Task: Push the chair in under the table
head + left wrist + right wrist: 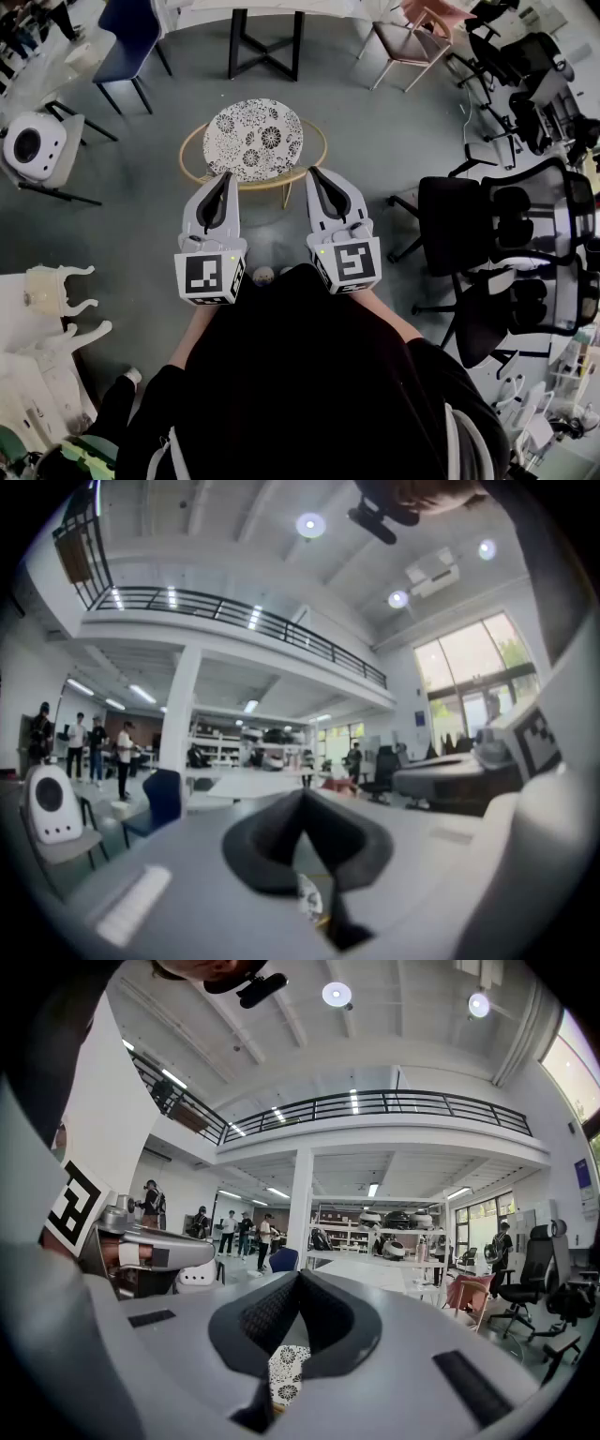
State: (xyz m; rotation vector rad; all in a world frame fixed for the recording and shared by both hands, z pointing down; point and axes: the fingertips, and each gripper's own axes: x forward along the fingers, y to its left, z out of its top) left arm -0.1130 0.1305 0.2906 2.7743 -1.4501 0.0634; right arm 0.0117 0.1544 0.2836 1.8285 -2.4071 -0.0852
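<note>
The head camera looks steeply down, close above the left tongs [223, 178], the right tongs [317, 175] and the patterned chair [253, 139]. Each tongs camera rides just behind its own jaws, facing level outward (balcony [375, 1105] overhead). All three views share that chair's seat.

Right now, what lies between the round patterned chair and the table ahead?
Nothing: the head view shows only bare grey floor between the chair and the table. The blue chair stands off to the left.
</note>
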